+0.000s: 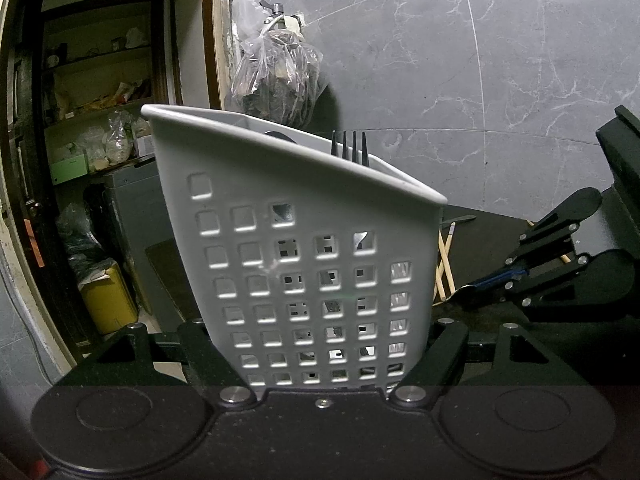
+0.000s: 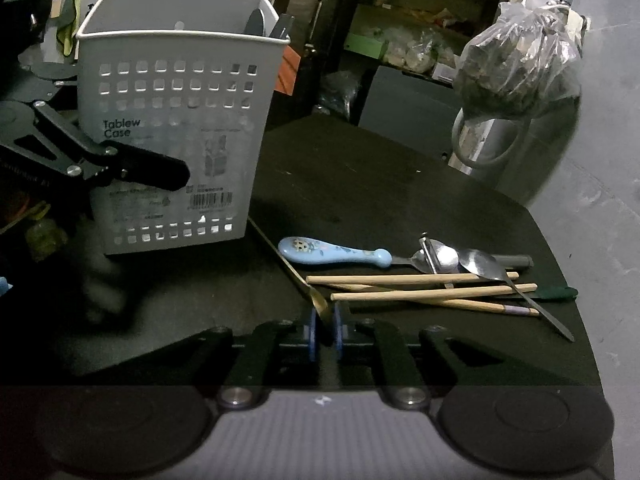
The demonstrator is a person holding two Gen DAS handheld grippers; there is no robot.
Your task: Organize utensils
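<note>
- "Tablew Case" and a barcode are read on the white perforated plastic utensil caddy (image 2: 172, 120), clamped by the left gripper (image 1: 320, 344) at the dark table's (image 2: 360, 184) left edge.
- The thin gold-coloured metal spoon (image 2: 304, 280) is pinched by the right gripper (image 2: 325, 334).
- Only the left wrist view shows the dark fork tines (image 1: 349, 147) above the rim.
- Only the right wrist view shows the blue-handled spoon (image 2: 336, 254) and wooden chopsticks (image 2: 420, 292) near the right edge.

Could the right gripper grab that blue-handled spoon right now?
Probably not yet: the right gripper is already shut on a thin gold utensil. The blue-handled spoon lies uncovered on the table just ahead.
</note>
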